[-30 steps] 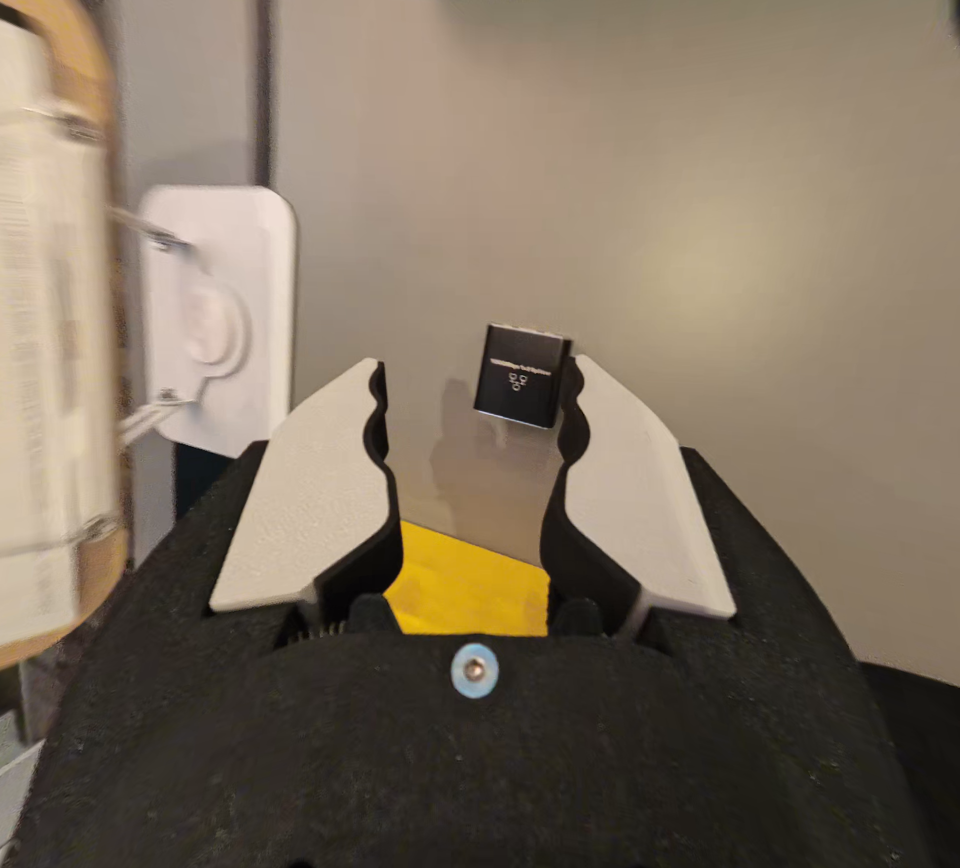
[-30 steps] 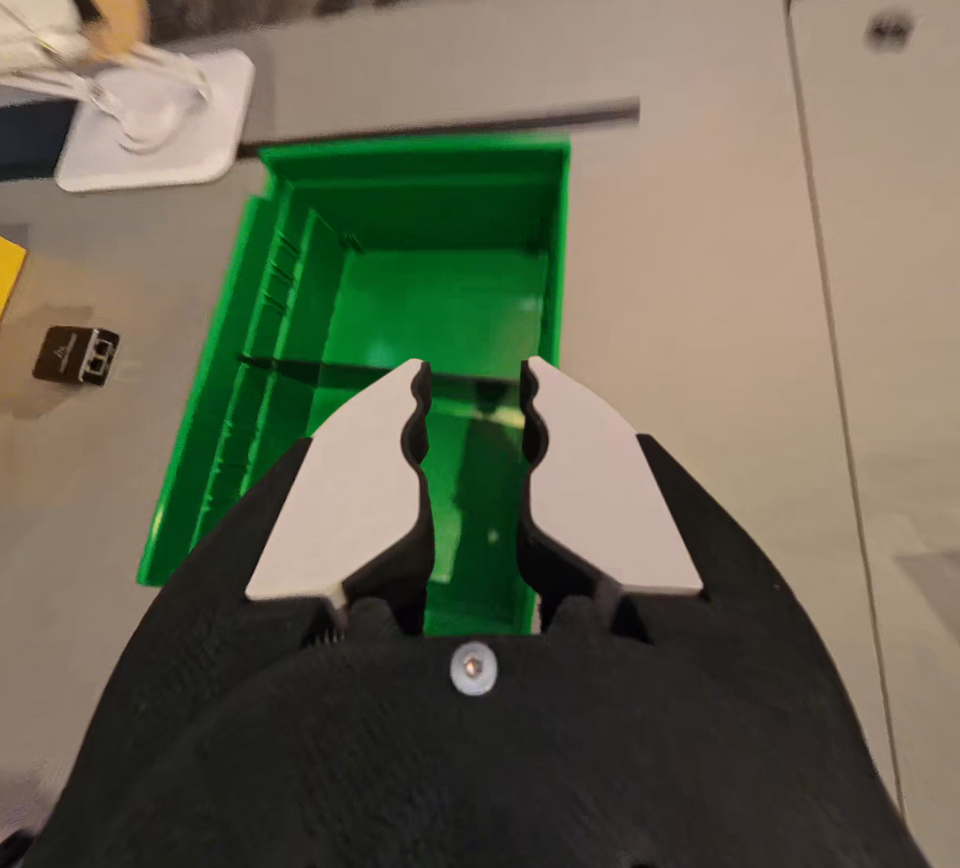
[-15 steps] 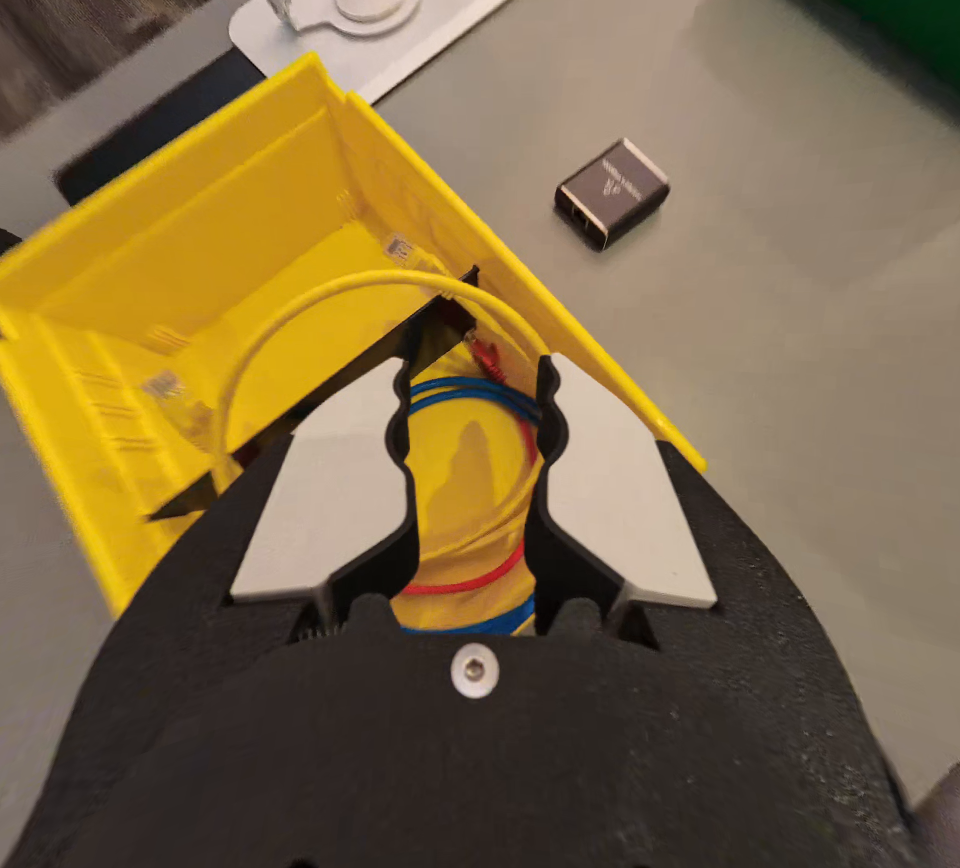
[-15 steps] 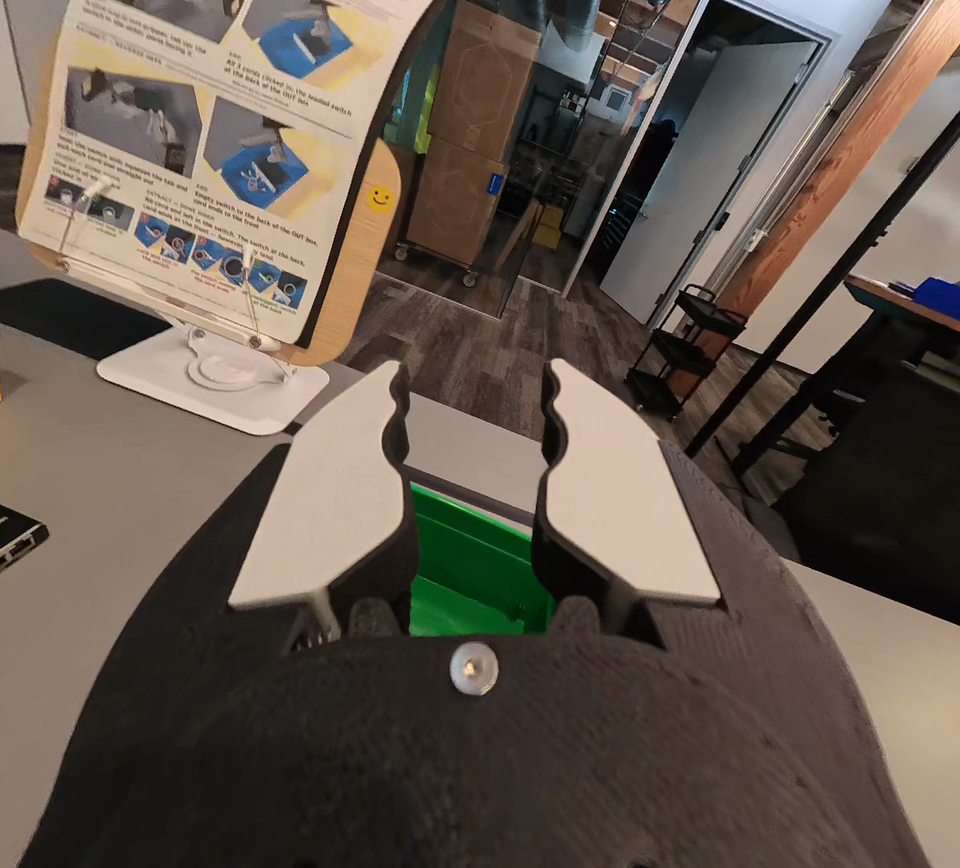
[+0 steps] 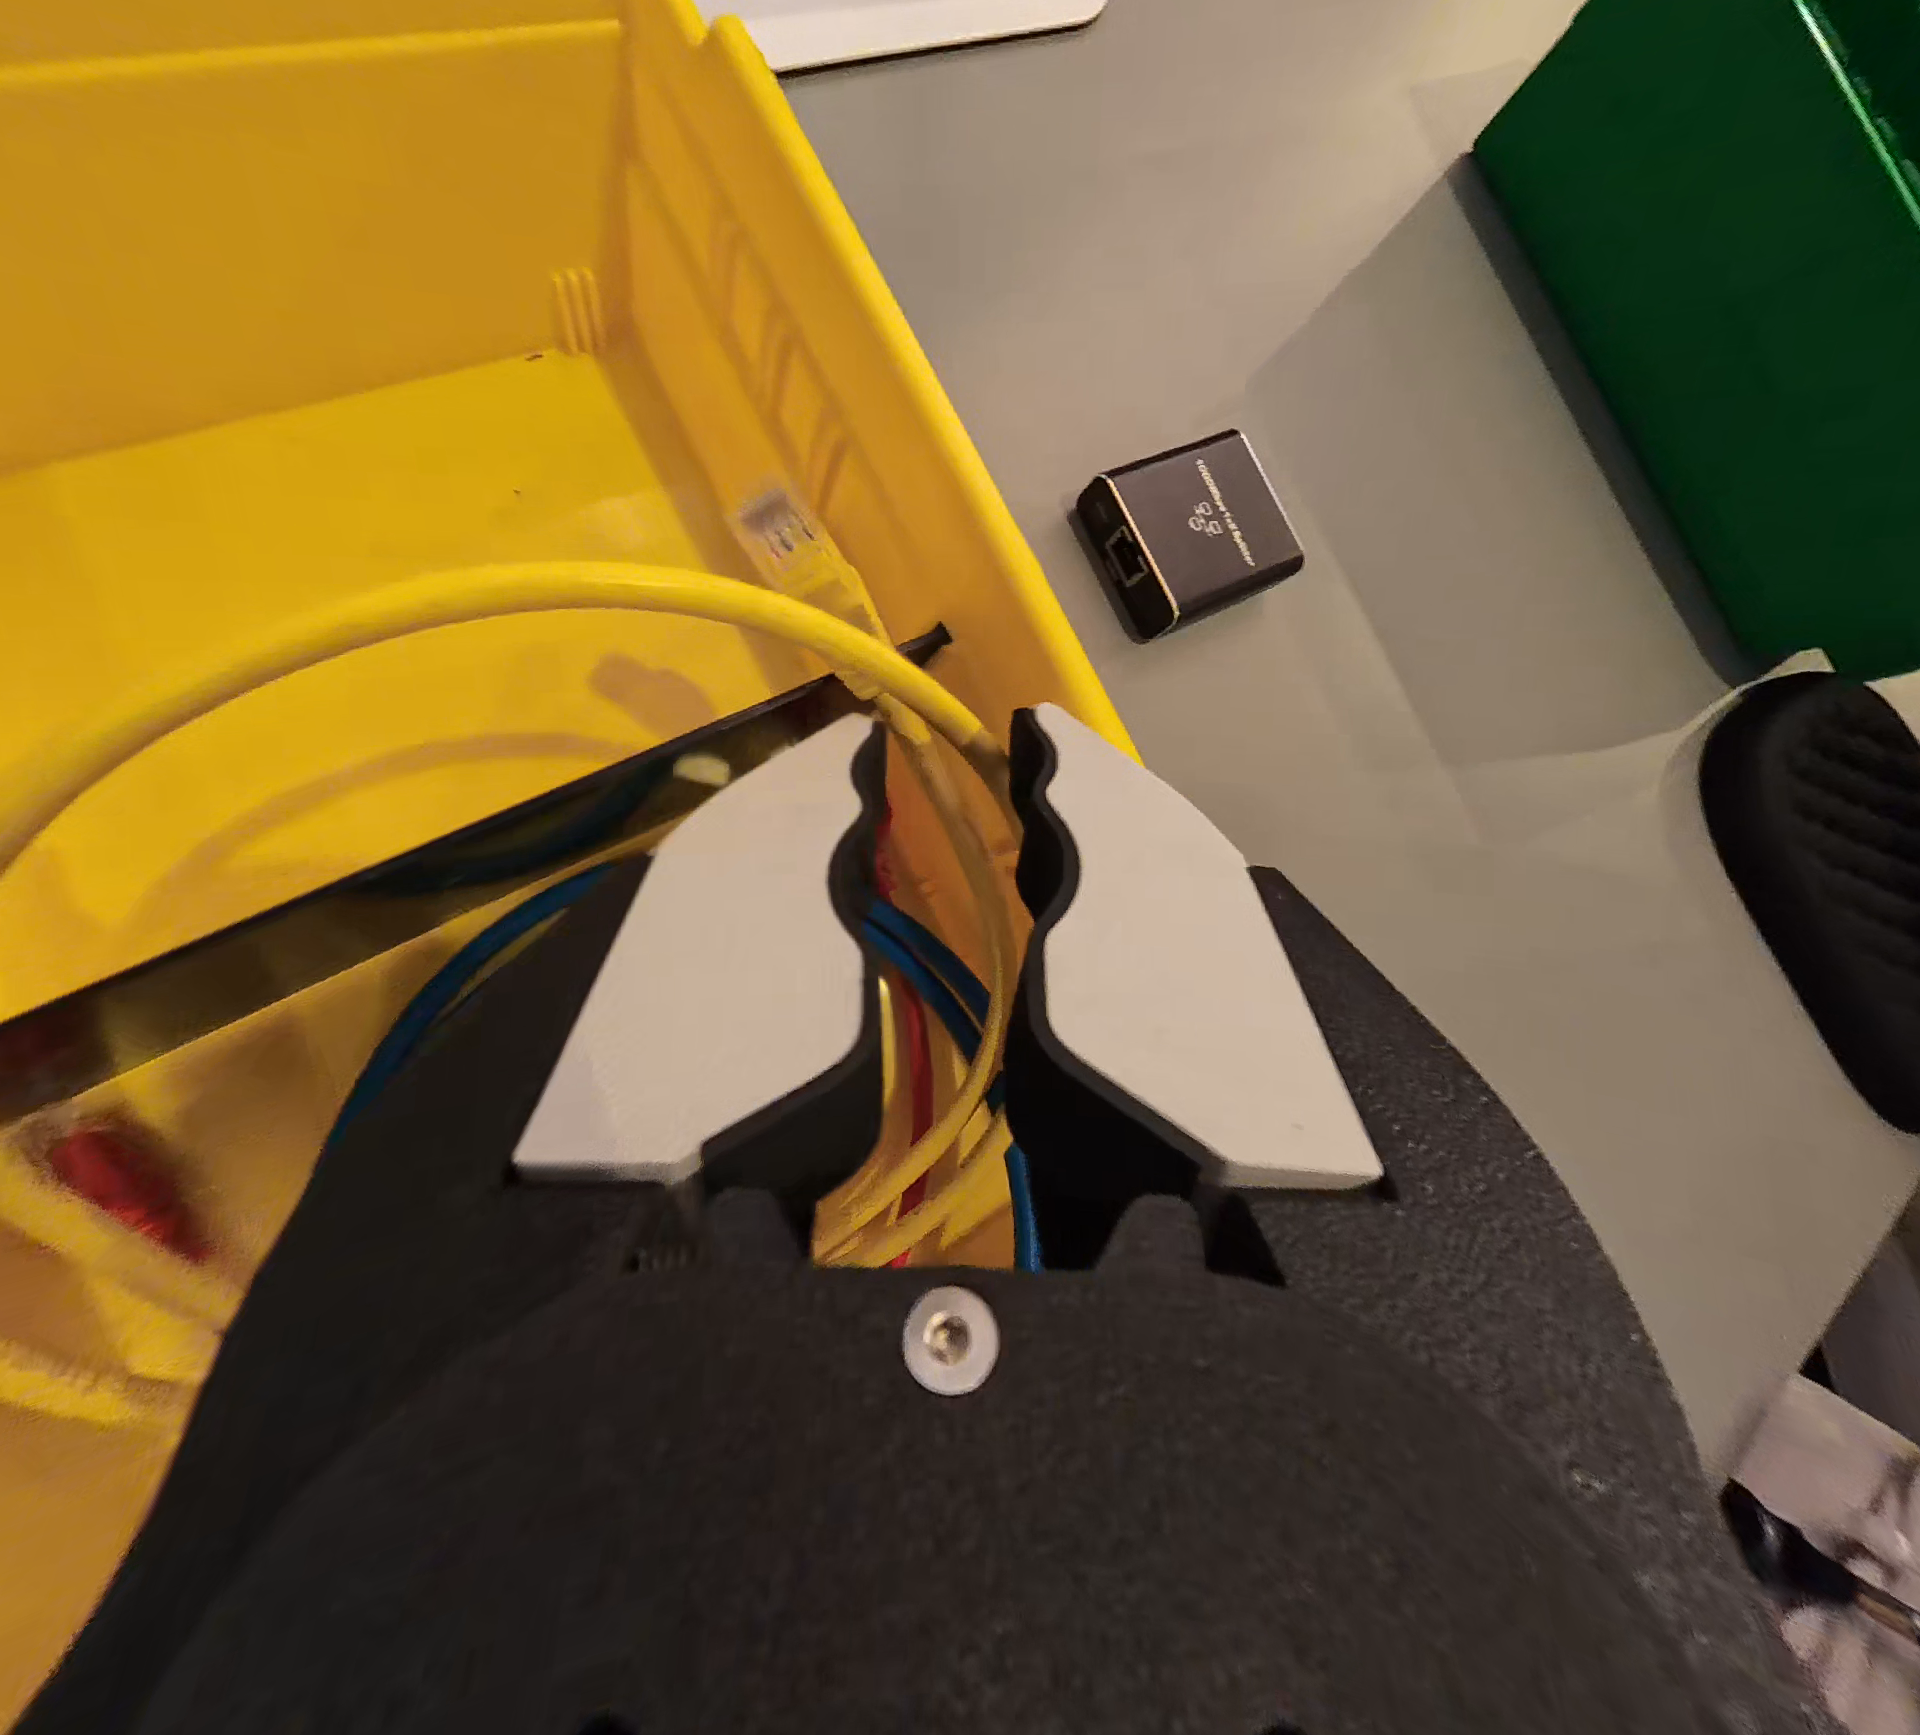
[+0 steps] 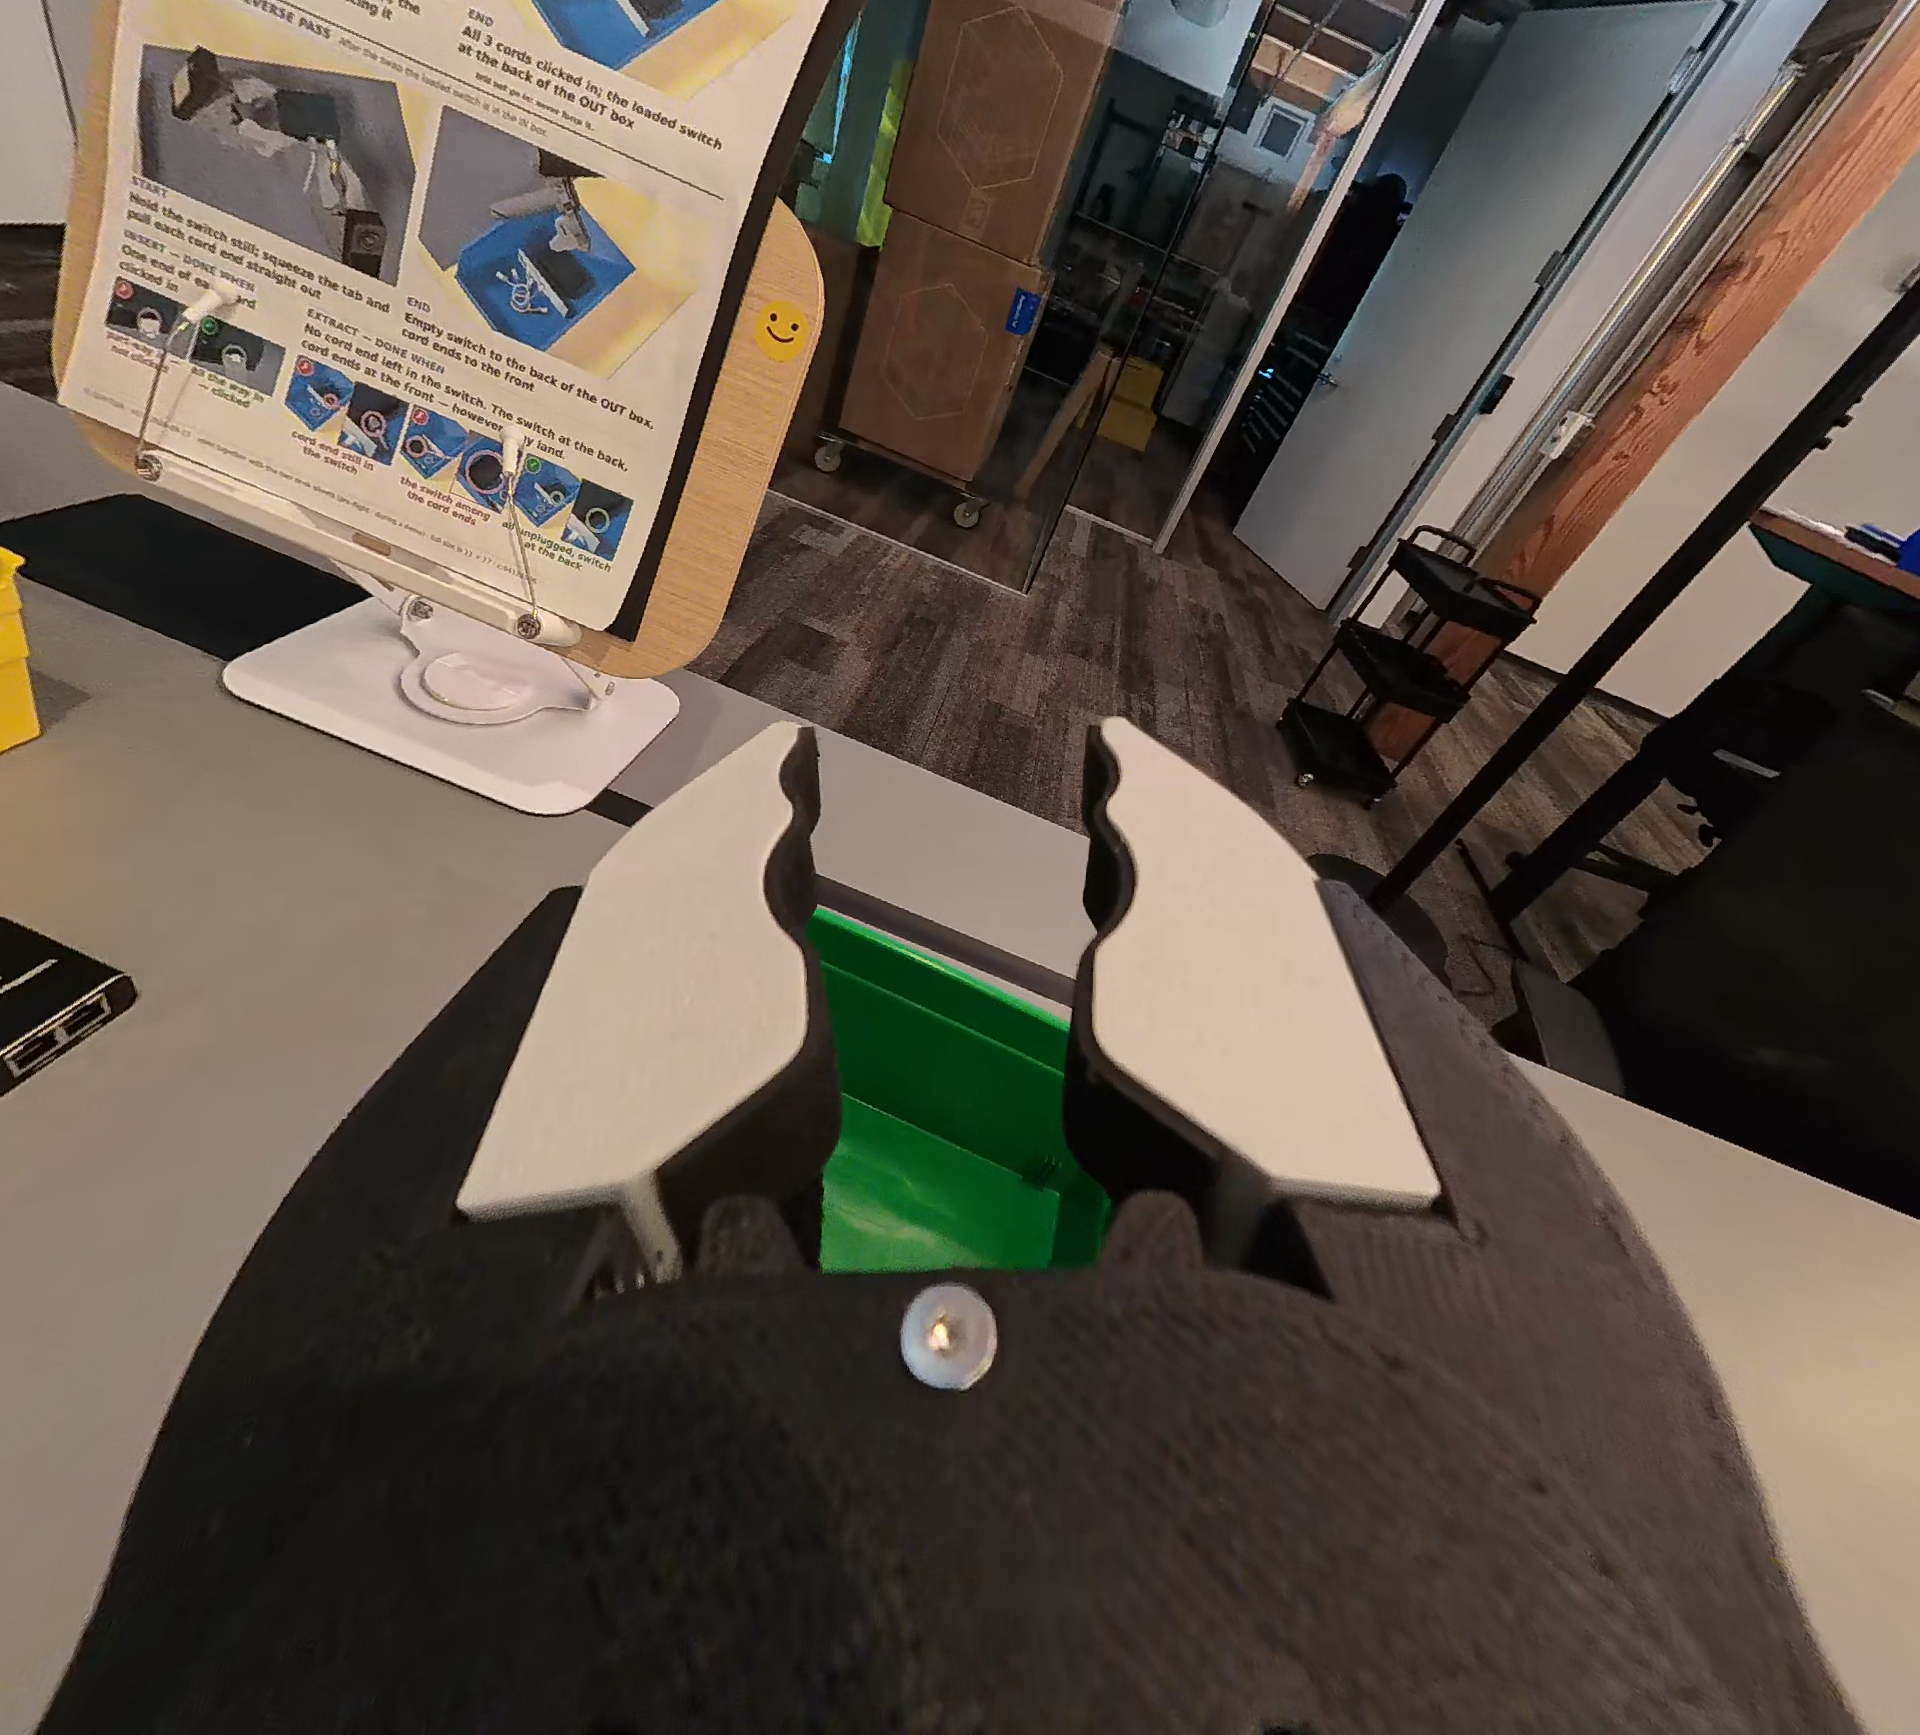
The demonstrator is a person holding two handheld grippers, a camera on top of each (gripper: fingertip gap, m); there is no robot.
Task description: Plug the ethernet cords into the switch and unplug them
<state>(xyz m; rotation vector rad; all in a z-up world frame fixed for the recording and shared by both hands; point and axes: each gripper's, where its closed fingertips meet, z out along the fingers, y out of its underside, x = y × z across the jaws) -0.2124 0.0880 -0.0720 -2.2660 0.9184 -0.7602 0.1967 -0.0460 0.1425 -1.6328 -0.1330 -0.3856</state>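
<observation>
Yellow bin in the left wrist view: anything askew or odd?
Yes: the yellow cord arches up out of the tangle in the yellow bin, and the black divider runs slantwise across it.

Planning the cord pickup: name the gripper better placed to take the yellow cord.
Left gripper: its jaws already straddle the yellow cord inside the yellow bin. Right gripper hovers open over the green bin.

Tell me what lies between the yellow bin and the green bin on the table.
Left wrist view: only the small black switch on bare grey table, nearer the yellow bin than the green bin.
</observation>
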